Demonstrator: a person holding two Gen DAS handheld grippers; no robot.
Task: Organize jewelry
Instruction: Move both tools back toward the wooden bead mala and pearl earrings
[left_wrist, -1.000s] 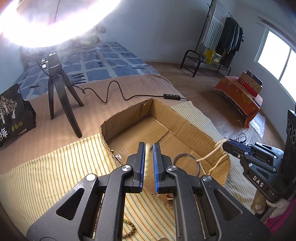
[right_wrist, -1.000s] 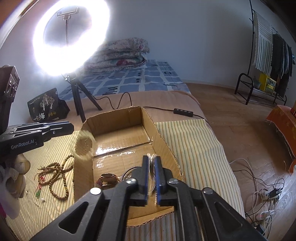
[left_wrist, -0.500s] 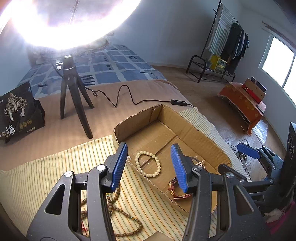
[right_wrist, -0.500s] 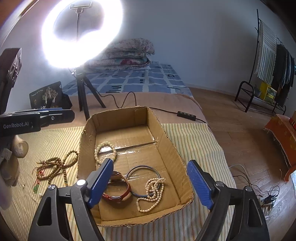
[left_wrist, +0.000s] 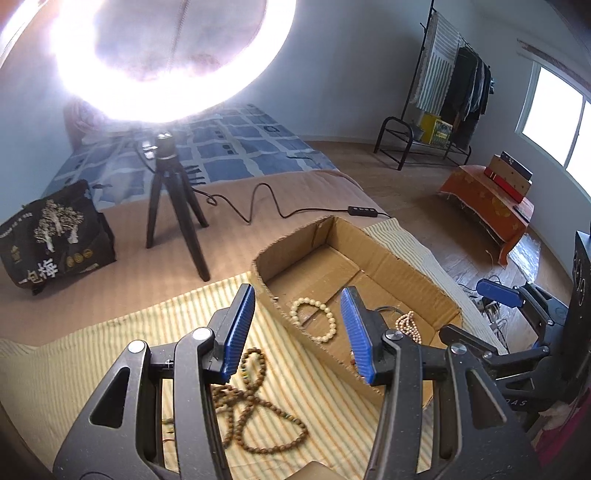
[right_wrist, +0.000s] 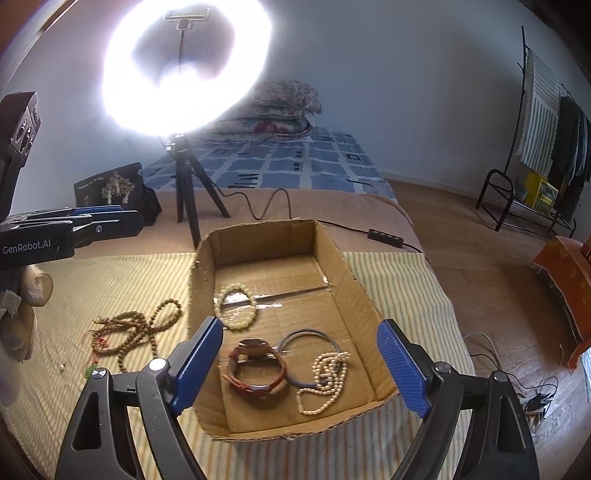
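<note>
Right wrist view: the right gripper (right_wrist: 300, 363) hangs with its ribbed blue pads spread wide and empty above a shallow, open corrugated cardboard box (right_wrist: 345, 271) with ragged cut edges. Inside, on a floor patched with glossy clear tape, lie a round cream bead bracelet (right_wrist: 235, 305), a watch on a reddish-brown leather strap (right_wrist: 255, 365), a thin dark wire hoop (right_wrist: 309, 334) and a heaped strand of small pale pearls (right_wrist: 325, 373) draped across that hoop. The box sits on a striped yellow-green woven cloth (right_wrist: 110, 280). Just left of the box, on the cloth, a long string of brown wooden beads (right_wrist: 136, 332) lies in tangled loops.

Left wrist view: the left gripper (left_wrist: 300, 332) also stands spread and empty, above the box's near left wall, with the wooden beads below it. Behind, a glowing ring light (right_wrist: 184, 66) stands on a black tripod (left_wrist: 173, 218).
</note>
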